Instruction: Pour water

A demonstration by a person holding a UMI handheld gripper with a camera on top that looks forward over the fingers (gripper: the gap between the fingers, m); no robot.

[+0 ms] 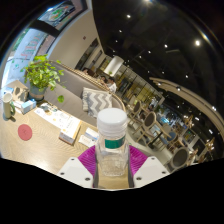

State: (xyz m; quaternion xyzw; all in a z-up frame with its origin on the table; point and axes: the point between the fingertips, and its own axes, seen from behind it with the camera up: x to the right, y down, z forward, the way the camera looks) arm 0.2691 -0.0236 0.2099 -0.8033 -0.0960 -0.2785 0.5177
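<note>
1. Gripper view, the relation that matters: a clear plastic water bottle with a white screw cap and a green label band (112,143) stands right between the two fingers of the hand-held gripper (113,165), as close in as it can be. Its long axis runs straight up from the fingers, cap uppermost, so it looks upright relative to the gripper, though the room behind looks tilted.

2. Gripper view, the gripper's state: the magenta pads (88,158) show on either side of the bottle with no gap that I can see, so I judge the fingers narrowed onto the bottle and gripping it. Only one gripper is present, so no choice of hand arises.

3. Gripper view, the bottle's contents: the cap appears screwed on. The body is see-through, but the water level cannot be made out.

4. Gripper view, where to pour: beyond the fingers, well apart from the bottle, lies a pale wooden table top (40,140) with a round red coaster-like disc (24,131), a leafy green potted plant (42,72) and a grey-and-white zigzag cushion (97,101). No cup or glass can be told for certain, so the receiving vessel is unclear.

5. Judgement: with the cap on, pouring looks not yet begun; the bottle will have to be opened before tipping.
</note>
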